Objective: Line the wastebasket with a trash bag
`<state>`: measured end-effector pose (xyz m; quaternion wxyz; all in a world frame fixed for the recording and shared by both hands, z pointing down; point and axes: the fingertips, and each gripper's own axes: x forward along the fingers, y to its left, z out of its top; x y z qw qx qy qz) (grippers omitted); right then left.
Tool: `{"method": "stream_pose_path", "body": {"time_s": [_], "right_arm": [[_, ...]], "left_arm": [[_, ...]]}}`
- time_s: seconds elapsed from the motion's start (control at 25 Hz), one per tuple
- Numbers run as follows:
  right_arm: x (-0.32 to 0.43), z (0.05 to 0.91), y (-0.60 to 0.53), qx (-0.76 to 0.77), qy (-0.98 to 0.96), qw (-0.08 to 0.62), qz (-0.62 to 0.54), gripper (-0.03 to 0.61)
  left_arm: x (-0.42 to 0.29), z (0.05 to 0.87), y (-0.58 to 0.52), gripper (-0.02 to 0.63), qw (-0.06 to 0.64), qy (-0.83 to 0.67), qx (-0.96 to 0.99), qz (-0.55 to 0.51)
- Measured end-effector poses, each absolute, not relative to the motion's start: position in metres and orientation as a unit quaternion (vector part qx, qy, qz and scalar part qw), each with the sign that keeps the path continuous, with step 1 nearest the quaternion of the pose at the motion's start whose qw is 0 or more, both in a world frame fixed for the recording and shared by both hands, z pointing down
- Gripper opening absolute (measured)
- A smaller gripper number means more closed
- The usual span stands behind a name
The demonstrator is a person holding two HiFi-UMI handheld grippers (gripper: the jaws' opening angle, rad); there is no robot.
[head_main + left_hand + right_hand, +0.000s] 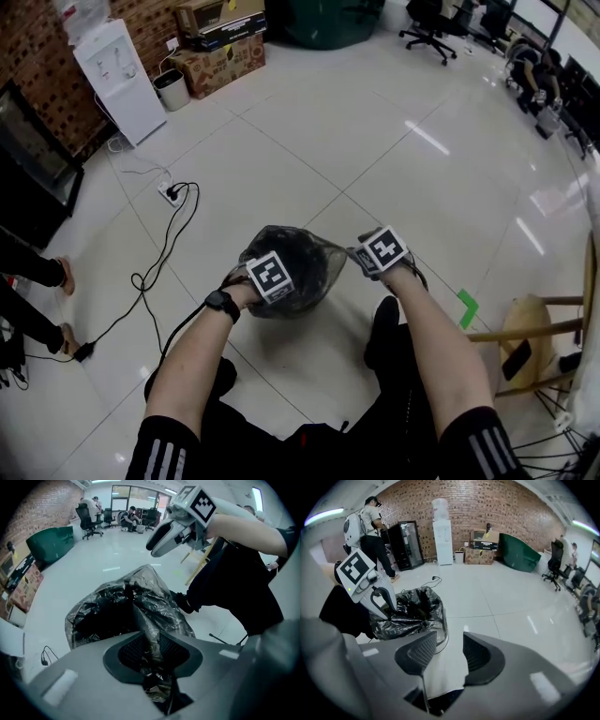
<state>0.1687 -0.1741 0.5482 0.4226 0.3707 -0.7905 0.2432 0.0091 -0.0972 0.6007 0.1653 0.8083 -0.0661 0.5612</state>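
Water dispenser (pixel 117 75): white, against the brick wall at far left, with a small bin (pixel 172 89) beside it.
Cardboard boxes (pixel 220 58): stacked just right of the bin; their print is too small to read.
Power strip (pixel 172 194): on the white tiled floor, with a black cable (pixel 155 272) trailing toward the person.
Left gripper (pixel 151 648): jaws narrow, pinching a twisted fold of black film at the near rim of the bag; its cube bears a black-and-white square marker and no words.
Trash bag (pixel 305 262): black and crinkled, mouth gaping upward, on the floor between the two grippers and in front of the person's feet.
Wastebasket (pixel 439 629): under the bag, almost wholly shrouded by the film.
Right gripper (pixel 449 656): jaws apart, with only bare floor between them, just right of the bag; its cube carries a similar marker.
Green tape (pixel 467 307): a short strip stuck on the tiles.
Wooden stool (pixel 534 328): at the right edge.
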Motion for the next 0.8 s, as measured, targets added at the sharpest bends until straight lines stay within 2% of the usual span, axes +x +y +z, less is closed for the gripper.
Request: {"method": "stream_pose_path", "body": {"time_s": [0.12, 0.28, 0.52, 0.8], "right_arm": [[0.159, 0.528, -0.168, 0.376, -0.797, 0.404, 0.245, 0.184], [0.115, 0.522, -0.141, 0.311, -0.837, 0.383, 0.236, 0.181], [0.108, 0.598, -0.113, 0.249, -0.821, 0.458, 0.233, 0.178], [0.101, 0.633, -0.102, 0.191, -0.829, 0.481, 0.211, 0.178]], "left_arm": [[0.015, 0.624, -0.096, 0.092, 0.168, -0.062, 0.799, 0.574], [0.019, 0.645, -0.099, 0.092, 0.181, -0.061, 0.789, 0.583], [0.024, 0.67, -0.121, 0.092, 0.184, -0.073, 0.788, 0.583], [0.03, 0.704, -0.129, 0.092, 0.194, -0.067, 0.779, 0.593]]}}
